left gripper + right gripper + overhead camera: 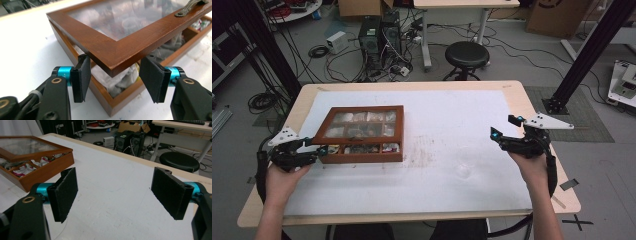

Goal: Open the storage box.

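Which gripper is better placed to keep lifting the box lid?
Left. The left gripper is closed on the front corner of the lid, already raised off the box. The right gripper hangs open, far across the table.

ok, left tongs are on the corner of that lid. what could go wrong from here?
1. The left tongs pinch only the corner of the brown wooden glass-topped lid, which is partly raised; it could slip and drop shut.
2. Lifting from one corner may drag or tip the brown wooden compartment box on the white table cover, since the right tongs are open and well away from it, not steadying it.
3. Wrapped packets sit just under the corner and could get snagged.
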Available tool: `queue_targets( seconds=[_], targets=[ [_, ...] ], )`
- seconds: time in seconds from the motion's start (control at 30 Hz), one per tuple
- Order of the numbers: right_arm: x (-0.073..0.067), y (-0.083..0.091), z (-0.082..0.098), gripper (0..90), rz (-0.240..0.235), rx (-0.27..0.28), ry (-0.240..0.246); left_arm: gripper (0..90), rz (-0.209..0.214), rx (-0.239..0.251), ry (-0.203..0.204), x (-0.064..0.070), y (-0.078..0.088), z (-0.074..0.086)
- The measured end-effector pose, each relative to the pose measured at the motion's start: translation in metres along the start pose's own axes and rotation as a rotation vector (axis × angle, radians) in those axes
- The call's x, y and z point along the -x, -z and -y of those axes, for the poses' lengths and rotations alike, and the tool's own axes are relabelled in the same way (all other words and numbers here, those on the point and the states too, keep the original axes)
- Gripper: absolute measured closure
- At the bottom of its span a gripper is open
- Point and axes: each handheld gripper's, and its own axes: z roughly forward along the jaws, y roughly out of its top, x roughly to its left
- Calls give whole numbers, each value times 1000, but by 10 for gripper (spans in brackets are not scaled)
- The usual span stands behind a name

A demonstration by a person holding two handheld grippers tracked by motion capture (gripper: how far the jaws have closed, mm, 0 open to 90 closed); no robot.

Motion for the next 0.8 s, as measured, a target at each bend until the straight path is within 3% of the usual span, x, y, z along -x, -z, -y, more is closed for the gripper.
queue_targets(
  seconds=[0.23,0.8],
  targets=[
    [1,1,1,220,6,-2,-8,429,-86,-15,-21,6,-1,-5],
    [1,-1,1,220,2,-7,-17,404,-124,26,-54,10,2,-12]
  ],
)
